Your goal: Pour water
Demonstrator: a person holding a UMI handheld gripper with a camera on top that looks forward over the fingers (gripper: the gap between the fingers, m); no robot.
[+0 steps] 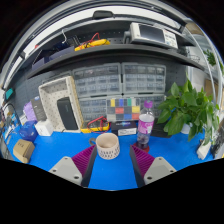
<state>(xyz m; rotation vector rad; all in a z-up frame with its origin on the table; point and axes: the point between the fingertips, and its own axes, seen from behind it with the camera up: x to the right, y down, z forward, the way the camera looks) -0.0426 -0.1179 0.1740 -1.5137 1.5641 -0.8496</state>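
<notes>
A cream cup (107, 146) with a dotted pattern stands on the blue table (112, 172), just ahead of my fingers and between their lines. A clear bottle with a pink cap (146, 124) stands to the right of the cup, beyond the right finger. My gripper (113, 160) is open, with magenta pads (83, 161) wide apart and nothing held between them.
A green plant (188, 108) stands at the right. A colour chart (124, 108) and a white box (60, 104) lean against drawer shelving behind. A small basket (23, 151) and blue items sit at the left. A yellow object (96, 126) lies behind the cup.
</notes>
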